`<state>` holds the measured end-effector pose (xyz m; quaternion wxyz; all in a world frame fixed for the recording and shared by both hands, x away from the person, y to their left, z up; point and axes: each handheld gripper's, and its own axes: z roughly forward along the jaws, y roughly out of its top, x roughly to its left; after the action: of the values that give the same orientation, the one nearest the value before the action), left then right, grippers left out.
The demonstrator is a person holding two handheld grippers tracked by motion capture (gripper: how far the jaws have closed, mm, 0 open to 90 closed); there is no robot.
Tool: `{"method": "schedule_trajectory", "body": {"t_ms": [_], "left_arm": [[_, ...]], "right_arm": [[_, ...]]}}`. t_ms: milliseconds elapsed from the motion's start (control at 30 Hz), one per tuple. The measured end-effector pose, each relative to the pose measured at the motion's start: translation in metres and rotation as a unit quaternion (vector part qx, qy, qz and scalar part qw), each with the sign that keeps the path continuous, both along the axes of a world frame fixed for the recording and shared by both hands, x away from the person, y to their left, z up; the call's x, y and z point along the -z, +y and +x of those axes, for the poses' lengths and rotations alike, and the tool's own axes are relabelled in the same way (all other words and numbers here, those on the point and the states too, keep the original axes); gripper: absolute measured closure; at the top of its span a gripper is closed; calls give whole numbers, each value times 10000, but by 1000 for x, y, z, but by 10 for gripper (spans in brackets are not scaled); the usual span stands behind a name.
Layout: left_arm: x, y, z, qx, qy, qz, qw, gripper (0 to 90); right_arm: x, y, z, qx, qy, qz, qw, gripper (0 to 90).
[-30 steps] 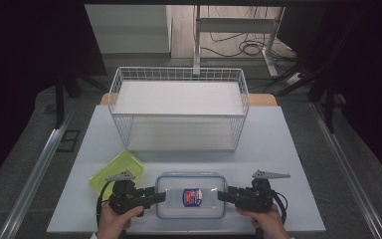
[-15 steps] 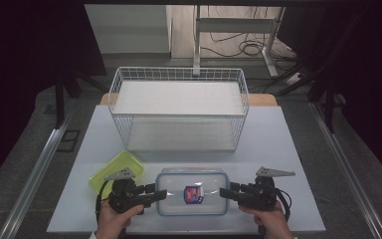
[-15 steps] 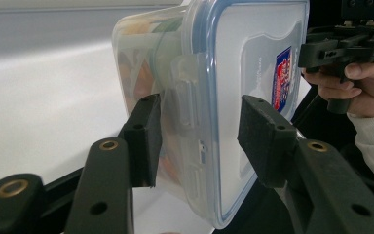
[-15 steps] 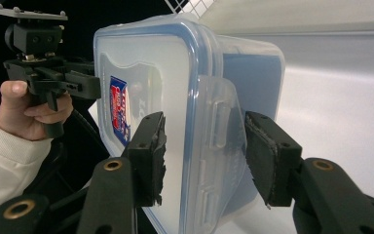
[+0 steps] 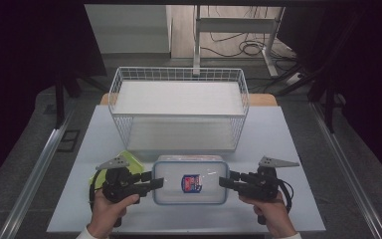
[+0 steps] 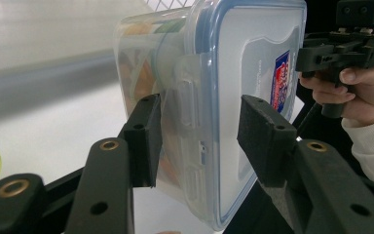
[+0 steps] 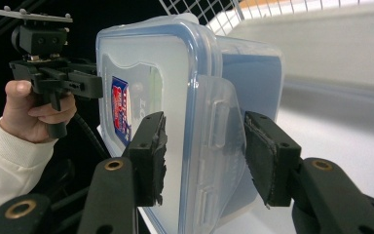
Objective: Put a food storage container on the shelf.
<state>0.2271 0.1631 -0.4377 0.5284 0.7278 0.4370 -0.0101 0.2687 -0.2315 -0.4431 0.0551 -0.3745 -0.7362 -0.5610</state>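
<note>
- Table (image 5: 288, 149): white top bearing all items.
- Wire basket (image 5: 179, 107): at 12 o'clock from the container, well apart.
- Plastic container (image 5: 190, 181): lidded, near the table's front edge, between both grippers.
- Left gripper (image 5: 154, 182): at 9 o'clock, clamped on the container's end latch.
- Right gripper (image 5: 225, 180): at 3 o'clock, grasping the opposite latch.
- Green lid (image 5: 129, 162): at 10 o'clock.

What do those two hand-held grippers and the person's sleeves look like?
Both the left gripper and the right gripper are black, each with a pistol-style handle, two flat jaws faced with dark foam-like pads, brass-coloured pivot rings, a grey three-cornered plate on top and a black cable trailing behind. The person wears cream-white long sleeves.
</note>
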Motion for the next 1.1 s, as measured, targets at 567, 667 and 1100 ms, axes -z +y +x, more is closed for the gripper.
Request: {"method": "schedule_trajectory", "body": {"t_ms": [567,667,1100], "left_arm": [[-47,6,18,-32,-436,71,9990,524],[-57,8,20,-49,-525,60,9986,525],[-96,23,48,-42,-729,-7,9973,525]], "right_arm": [[-51,7,22,-69,-467,-37,9989,521],[-59,9,26,-88,-544,-33,9985,521],[-103,22,51,-64,-858,-21,9963,521]]}}
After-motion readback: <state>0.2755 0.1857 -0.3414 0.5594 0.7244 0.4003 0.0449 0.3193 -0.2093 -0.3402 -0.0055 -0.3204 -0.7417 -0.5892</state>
